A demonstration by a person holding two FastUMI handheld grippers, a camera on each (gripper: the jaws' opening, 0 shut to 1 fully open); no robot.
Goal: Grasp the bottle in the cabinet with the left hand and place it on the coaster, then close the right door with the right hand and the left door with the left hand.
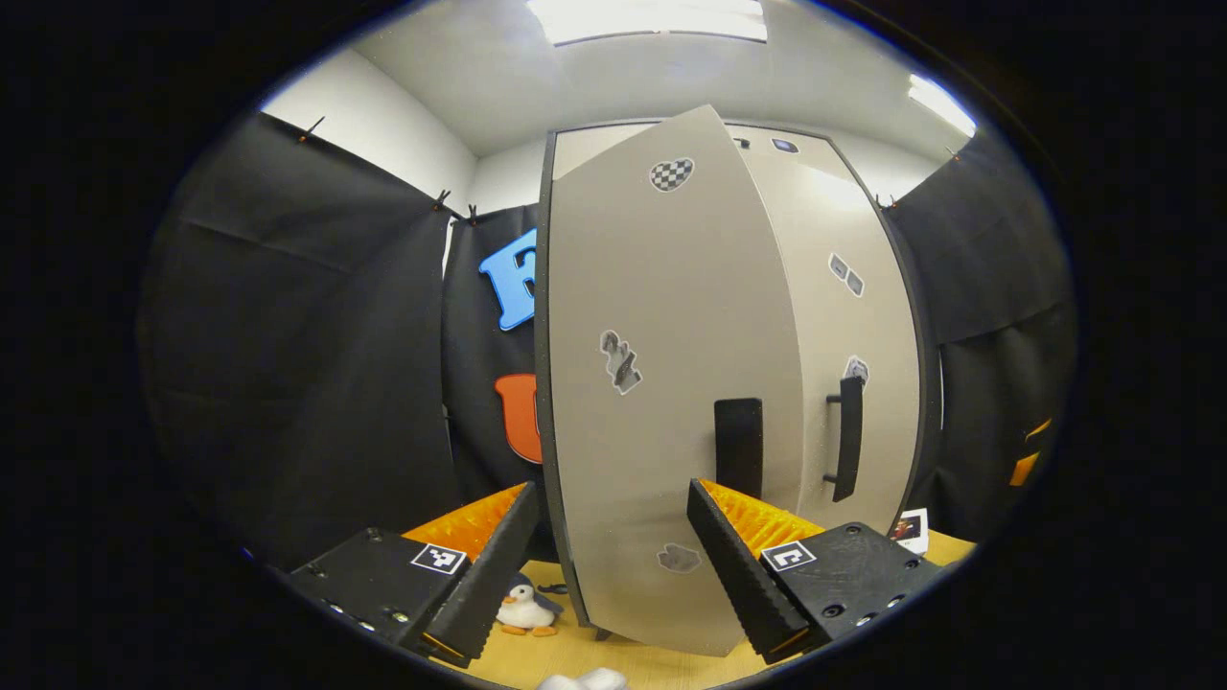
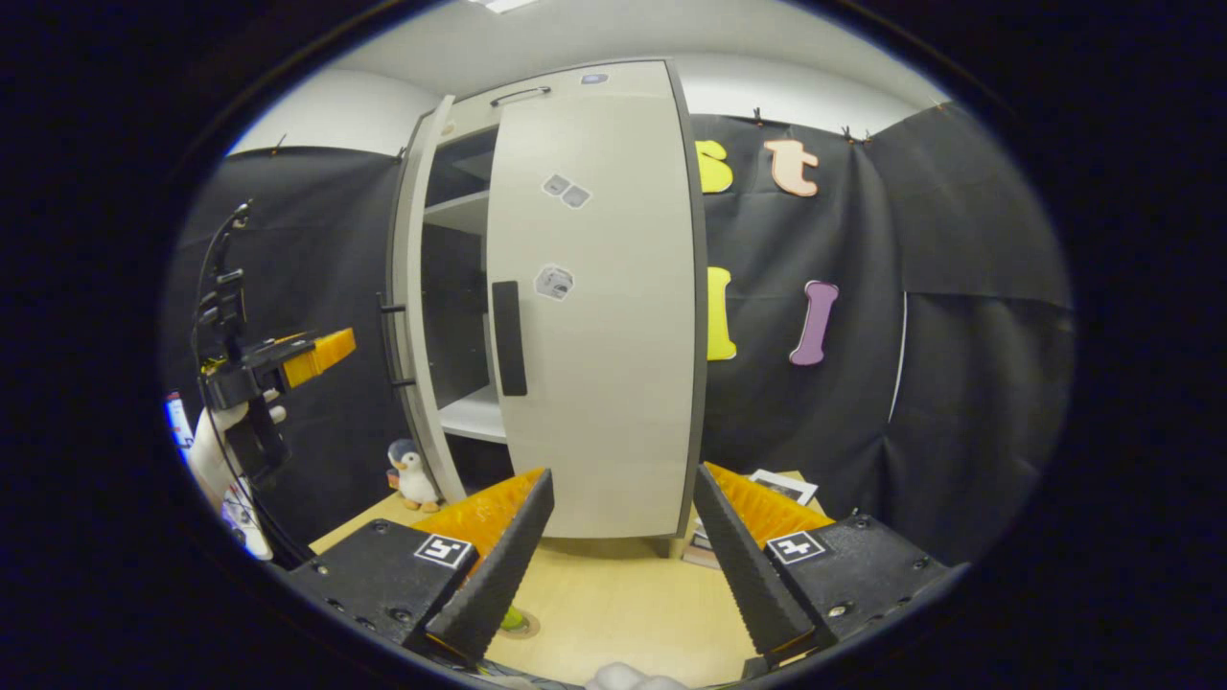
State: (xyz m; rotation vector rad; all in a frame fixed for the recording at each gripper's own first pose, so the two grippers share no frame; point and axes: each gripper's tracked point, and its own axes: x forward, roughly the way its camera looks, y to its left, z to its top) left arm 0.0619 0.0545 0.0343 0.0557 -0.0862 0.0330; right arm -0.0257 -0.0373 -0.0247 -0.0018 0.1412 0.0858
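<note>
Cabinet [image 2: 537, 86] doors first: the left door [image 1: 661, 383] stands ajar right in front of the left gripper [image 1: 613, 565]. That gripper's jaws are wide apart and hold nothing, and the door's lower edge sits in the gap between them at 6 o'clock. Can't tell if either finger actually touches the panel. The door's dark handle [image 1: 738, 446] is just above the finger at 5 o'clock. The right door [image 1: 844, 316] is behind it toward 3 o'clock and looks closed flat against the cabinet, with its handle [image 1: 845, 436] sticking out. In the right gripper view the left door is edge-on at 10 o'clock, with shelves [image 2: 460, 211] visible in the opening. The right gripper [image 2: 623, 565] is low over the table [image 2: 613, 594], jaws apart and empty, well off the right door. As for the bottle, there's a bit of green [image 2: 513, 618] on a round disc peeking from behind the finger at 7 o'clock, but it's too hidden to call. A gloved hand [image 2: 225, 431] holds the left gripper at 9 o'clock. Also around are a penguin toy [image 1: 525, 606] by the cabinet's foot, some cards [image 2: 786, 487] at 4 o'clock, and a white blob [image 1: 585, 680] cut off at 6.
</note>
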